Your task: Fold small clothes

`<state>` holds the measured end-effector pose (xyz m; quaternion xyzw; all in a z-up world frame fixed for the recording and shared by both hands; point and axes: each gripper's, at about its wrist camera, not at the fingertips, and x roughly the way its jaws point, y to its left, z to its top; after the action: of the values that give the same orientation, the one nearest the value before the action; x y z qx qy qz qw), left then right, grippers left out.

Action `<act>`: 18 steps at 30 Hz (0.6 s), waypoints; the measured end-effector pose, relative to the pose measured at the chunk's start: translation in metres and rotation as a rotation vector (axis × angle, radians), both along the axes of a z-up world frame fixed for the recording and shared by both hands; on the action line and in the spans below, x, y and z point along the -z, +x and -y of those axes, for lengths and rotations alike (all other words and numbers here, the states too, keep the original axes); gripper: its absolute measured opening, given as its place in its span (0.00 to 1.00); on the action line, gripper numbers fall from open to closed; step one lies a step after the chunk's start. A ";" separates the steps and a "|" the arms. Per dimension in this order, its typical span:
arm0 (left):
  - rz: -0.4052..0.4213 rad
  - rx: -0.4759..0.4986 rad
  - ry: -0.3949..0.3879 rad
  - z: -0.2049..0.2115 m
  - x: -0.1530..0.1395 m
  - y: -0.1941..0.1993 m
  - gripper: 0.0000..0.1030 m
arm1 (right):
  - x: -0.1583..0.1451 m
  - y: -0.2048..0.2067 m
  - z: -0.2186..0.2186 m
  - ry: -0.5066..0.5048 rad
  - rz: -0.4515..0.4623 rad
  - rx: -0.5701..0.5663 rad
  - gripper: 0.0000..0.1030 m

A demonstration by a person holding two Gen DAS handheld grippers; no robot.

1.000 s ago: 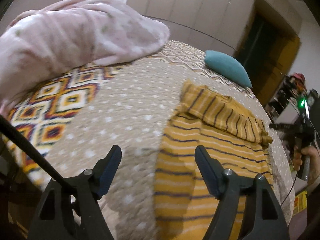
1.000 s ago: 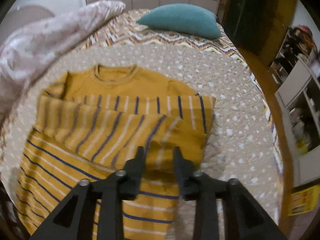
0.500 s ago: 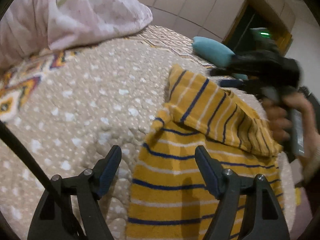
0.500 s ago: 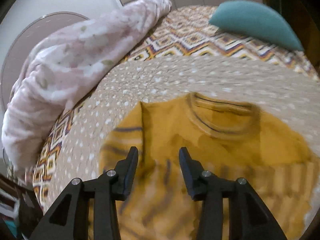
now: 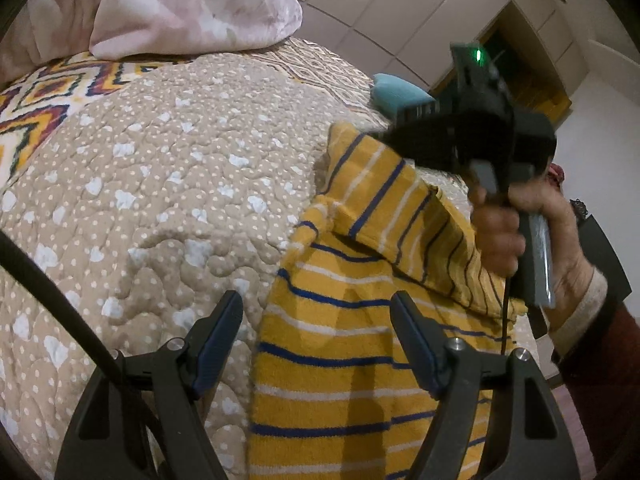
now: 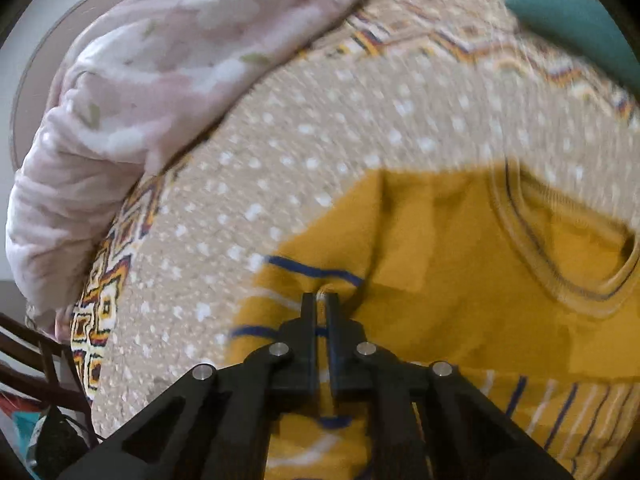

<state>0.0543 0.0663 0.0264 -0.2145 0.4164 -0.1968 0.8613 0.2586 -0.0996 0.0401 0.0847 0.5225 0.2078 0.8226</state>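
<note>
A small mustard-yellow sweater (image 5: 336,336) with blue and white stripes lies on the dotted beige quilt (image 5: 168,184), its sleeves folded across the body. My left gripper (image 5: 316,332) is open, low over the sweater's lower left edge. My right gripper (image 6: 320,300) is shut on a pinch of the sweater (image 6: 472,272) near its left shoulder, below the ribbed neck. In the left wrist view the right gripper's black body (image 5: 472,136) and the hand holding it sit over the folded sleeve.
A crumpled pink floral blanket (image 6: 152,80) lies at the far left of the bed. A teal cushion (image 6: 576,20) lies at the far end. Dark wooden rails (image 6: 36,364) show beyond the bed's left edge.
My right gripper has moved from the folded sleeves to the sweater's left shoulder and closed on the fabric. My left gripper has come closer to the sweater and stays open.
</note>
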 end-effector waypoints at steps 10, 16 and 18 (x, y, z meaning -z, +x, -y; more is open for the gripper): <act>0.011 0.031 0.003 0.002 -0.003 -0.007 0.73 | -0.019 0.057 -0.059 -0.128 0.054 0.033 0.03; -0.024 0.053 -0.006 0.002 0.004 -0.002 0.73 | 0.007 0.069 -0.073 -0.215 0.009 0.101 0.03; -0.034 0.051 -0.021 -0.001 0.006 0.000 0.73 | -0.014 0.057 -0.061 -0.201 0.040 0.104 0.04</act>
<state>0.0540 0.0673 0.0206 -0.2161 0.4340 -0.2195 0.8466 0.3156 -0.0390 0.0537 0.0247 0.5190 0.1129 0.8469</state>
